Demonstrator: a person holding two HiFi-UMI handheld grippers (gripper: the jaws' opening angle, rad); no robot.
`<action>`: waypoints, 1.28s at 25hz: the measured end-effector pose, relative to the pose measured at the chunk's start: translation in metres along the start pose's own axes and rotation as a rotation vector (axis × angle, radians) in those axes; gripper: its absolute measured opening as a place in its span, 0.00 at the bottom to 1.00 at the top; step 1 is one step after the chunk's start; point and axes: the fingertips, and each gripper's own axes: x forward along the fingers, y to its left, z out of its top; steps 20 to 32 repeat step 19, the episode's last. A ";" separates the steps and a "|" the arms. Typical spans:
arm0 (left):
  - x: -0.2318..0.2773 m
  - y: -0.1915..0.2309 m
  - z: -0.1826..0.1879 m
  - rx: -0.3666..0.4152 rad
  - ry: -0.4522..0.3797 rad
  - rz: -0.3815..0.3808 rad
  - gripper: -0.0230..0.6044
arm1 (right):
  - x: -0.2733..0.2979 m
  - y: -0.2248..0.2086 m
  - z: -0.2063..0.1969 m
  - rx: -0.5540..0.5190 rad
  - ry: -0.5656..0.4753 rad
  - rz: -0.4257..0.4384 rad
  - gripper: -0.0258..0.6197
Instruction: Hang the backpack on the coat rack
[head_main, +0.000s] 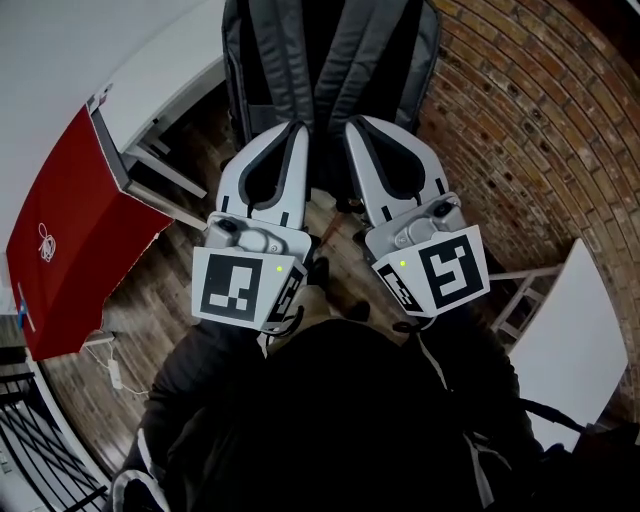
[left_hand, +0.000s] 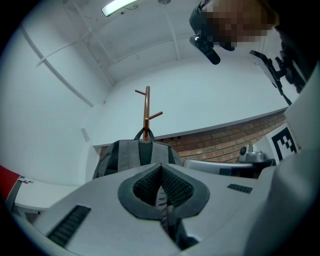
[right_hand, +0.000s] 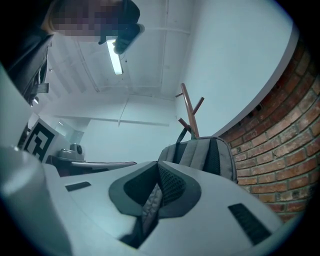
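The grey and black backpack (head_main: 330, 60) is upright in front of me, its two shoulder straps facing me. My left gripper (head_main: 297, 127) is shut on the left shoulder strap (left_hand: 163, 202). My right gripper (head_main: 352, 122) is shut on the right shoulder strap (right_hand: 151, 201). In each gripper view the strap's mesh padding runs between the closed jaws. The wooden coat rack (left_hand: 146, 107) with its short pegs rises just behind the backpack (left_hand: 135, 152). The top handle (left_hand: 144, 134) shows against the pole; whether it hangs on a peg I cannot tell. In the right gripper view the coat rack (right_hand: 190, 110) also stands behind the backpack (right_hand: 205, 155).
A brick wall (head_main: 530, 120) curves along the right. A red panel (head_main: 70, 230) and a white table (head_main: 170, 90) stand at the left, another white table (head_main: 570, 340) at the right. Wooden floor lies below. My dark jacket (head_main: 330, 420) fills the lower head view.
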 end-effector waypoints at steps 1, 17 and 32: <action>0.000 0.000 0.000 -0.004 0.000 0.000 0.05 | 0.000 0.000 0.000 0.000 0.001 -0.001 0.05; -0.002 -0.011 -0.003 -0.023 0.037 -0.008 0.05 | -0.007 0.002 0.008 -0.019 -0.014 0.015 0.05; 0.000 -0.021 -0.002 -0.025 0.042 -0.017 0.05 | -0.014 -0.001 0.015 -0.024 -0.027 0.013 0.05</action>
